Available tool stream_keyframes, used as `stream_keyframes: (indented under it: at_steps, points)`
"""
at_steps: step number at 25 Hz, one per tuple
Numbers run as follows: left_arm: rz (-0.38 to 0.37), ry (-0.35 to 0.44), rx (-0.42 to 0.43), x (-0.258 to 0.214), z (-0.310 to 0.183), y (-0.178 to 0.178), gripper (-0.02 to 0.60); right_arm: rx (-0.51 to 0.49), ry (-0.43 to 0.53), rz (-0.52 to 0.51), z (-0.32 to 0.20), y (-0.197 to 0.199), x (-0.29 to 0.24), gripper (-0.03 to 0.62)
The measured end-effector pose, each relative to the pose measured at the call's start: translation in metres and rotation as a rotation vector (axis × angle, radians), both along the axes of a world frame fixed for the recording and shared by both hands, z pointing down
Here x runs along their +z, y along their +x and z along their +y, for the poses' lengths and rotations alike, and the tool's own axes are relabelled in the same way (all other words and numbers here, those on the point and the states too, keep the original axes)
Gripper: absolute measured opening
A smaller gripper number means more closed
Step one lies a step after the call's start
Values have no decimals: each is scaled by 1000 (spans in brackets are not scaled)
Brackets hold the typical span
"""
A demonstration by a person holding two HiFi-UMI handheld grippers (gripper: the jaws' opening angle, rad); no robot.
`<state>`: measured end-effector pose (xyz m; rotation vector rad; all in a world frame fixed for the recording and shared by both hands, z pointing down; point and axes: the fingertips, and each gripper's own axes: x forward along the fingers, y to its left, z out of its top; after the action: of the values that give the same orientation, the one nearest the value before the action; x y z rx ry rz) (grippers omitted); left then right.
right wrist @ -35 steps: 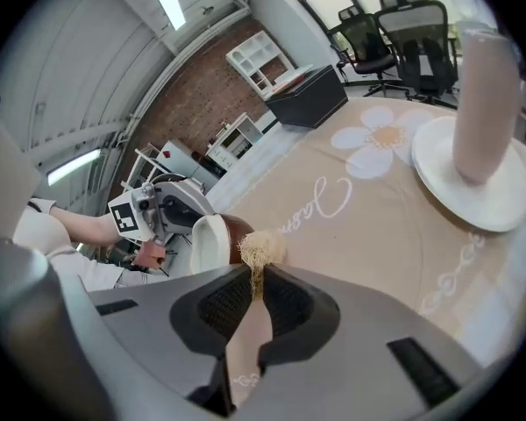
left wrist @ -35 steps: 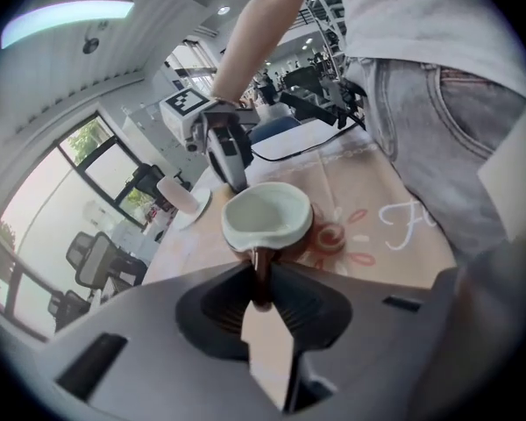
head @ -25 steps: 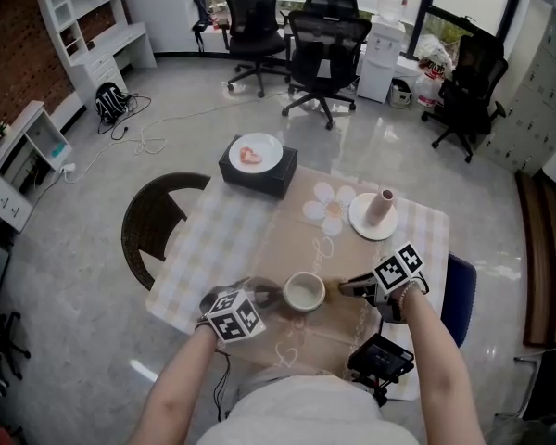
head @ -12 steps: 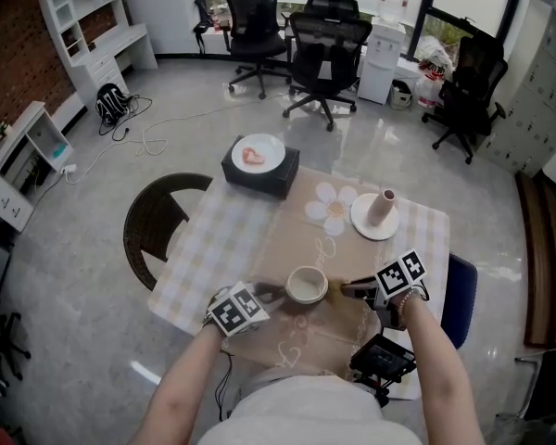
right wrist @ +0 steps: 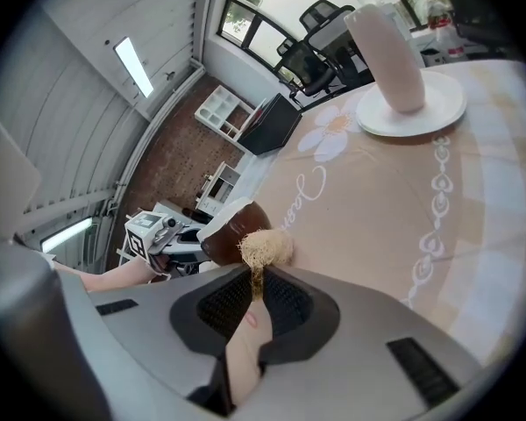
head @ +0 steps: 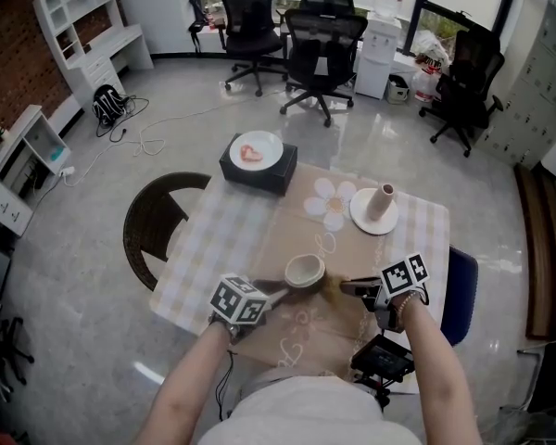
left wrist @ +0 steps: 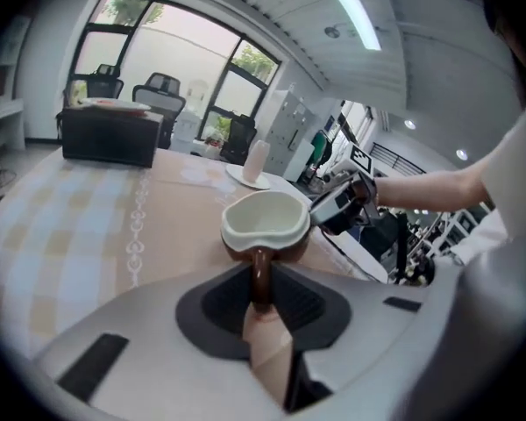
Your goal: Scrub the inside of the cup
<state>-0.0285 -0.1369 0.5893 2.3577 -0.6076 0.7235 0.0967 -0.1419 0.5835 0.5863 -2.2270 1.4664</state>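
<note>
The cup [head: 304,270], brown outside and cream inside, hangs tilted above the beige tablecloth. My left gripper [head: 271,288] is shut on its brown handle. In the left gripper view the handle runs from the cup [left wrist: 265,222] down between the jaws of the left gripper [left wrist: 260,292]. My right gripper [head: 348,287] is shut on the thin stem of a straw-coloured scrub brush [right wrist: 265,248]. In the right gripper view the brush tuft sits just past the right gripper [right wrist: 256,292], beside the cup's brown outer wall [right wrist: 237,233]. The brush is outside the cup.
On the table's far side, a white plate [head: 363,221] holds a pale upright cylinder [head: 383,202]. A black box [head: 259,176] with a plate on top stands at the far left corner. A dark round chair [head: 153,225] stands left of the table. A black device [head: 382,358] lies at the near edge.
The left gripper has rolled about its own line, turning the marker cube and tilting the cup with it. The right gripper has kept its place beside the cup.
</note>
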Motion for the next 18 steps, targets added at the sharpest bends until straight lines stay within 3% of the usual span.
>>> stream_keyframes:
  at_steps: [3,10,18]
  points:
    - [35,-71,-60,-3,-1,2,66,15,-4,-17,4,-1,-2,43]
    - [80,-155,-138,-9,-4,5,66,10,1,-52,14,-8,-4,43]
    - [74,-189,-170,-11,-5,7,66,-21,28,-50,23,-16,-5,43]
